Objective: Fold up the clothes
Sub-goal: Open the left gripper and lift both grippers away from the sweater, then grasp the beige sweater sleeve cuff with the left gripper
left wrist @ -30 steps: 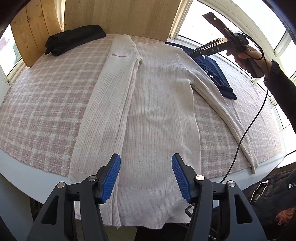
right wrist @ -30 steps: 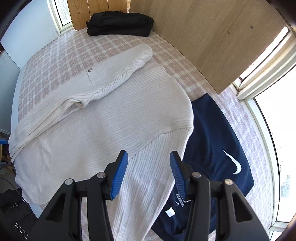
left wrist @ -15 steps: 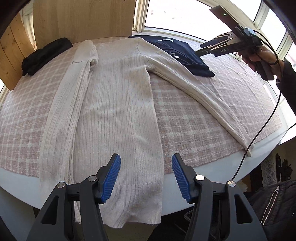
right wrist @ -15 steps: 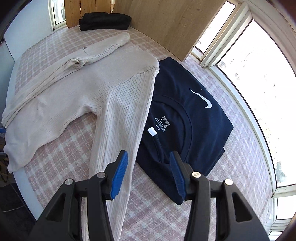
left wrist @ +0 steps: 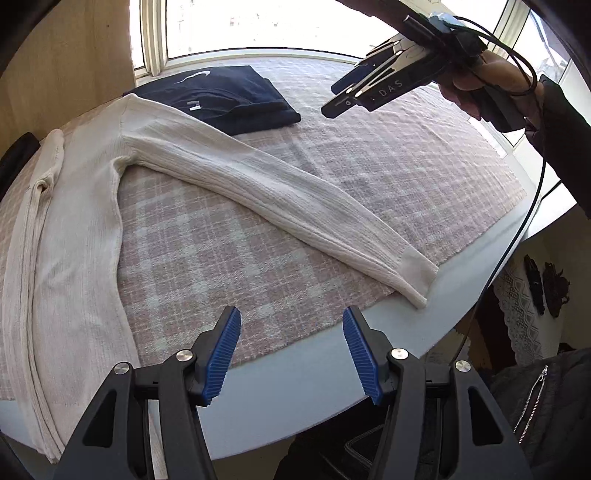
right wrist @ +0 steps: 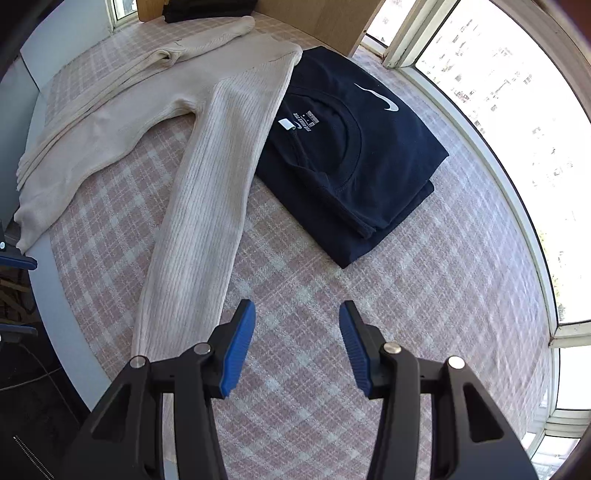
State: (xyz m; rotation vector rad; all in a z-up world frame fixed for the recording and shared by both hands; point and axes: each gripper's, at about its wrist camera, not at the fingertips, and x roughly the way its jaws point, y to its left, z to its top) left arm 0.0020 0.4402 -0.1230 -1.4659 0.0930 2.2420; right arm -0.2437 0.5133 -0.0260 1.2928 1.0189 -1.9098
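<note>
A cream ribbed sweater (left wrist: 74, 229) lies flat on the plaid-covered table, its far side folded in over the body. Its near sleeve (left wrist: 280, 199) stretches out to the right and ends in a cuff (left wrist: 417, 277) at the table's rim. My left gripper (left wrist: 291, 321) hovers open above the cloth's front edge, left of that cuff, with nothing in it. In the right wrist view the same sleeve (right wrist: 199, 206) runs down on the left. My right gripper (right wrist: 297, 314) hangs open over bare plaid cloth just right of it. A hand holds the right gripper (left wrist: 343, 96) high at the upper right.
A folded navy T-shirt (right wrist: 354, 147) lies beside the sweater's shoulder, near the window. A black folded garment (right wrist: 207, 9) sits at the far end by a wooden panel (left wrist: 66, 66). The pale table rim (left wrist: 295, 387) curves in front; a dark jacket (left wrist: 546, 398) and a cable (left wrist: 517, 236) hang below right.
Both grippers have swept to the right along the table. The left went from over the sweater's hem to near the sleeve cuff. The right went from the shoulder to bare cloth beside the sleeve.
</note>
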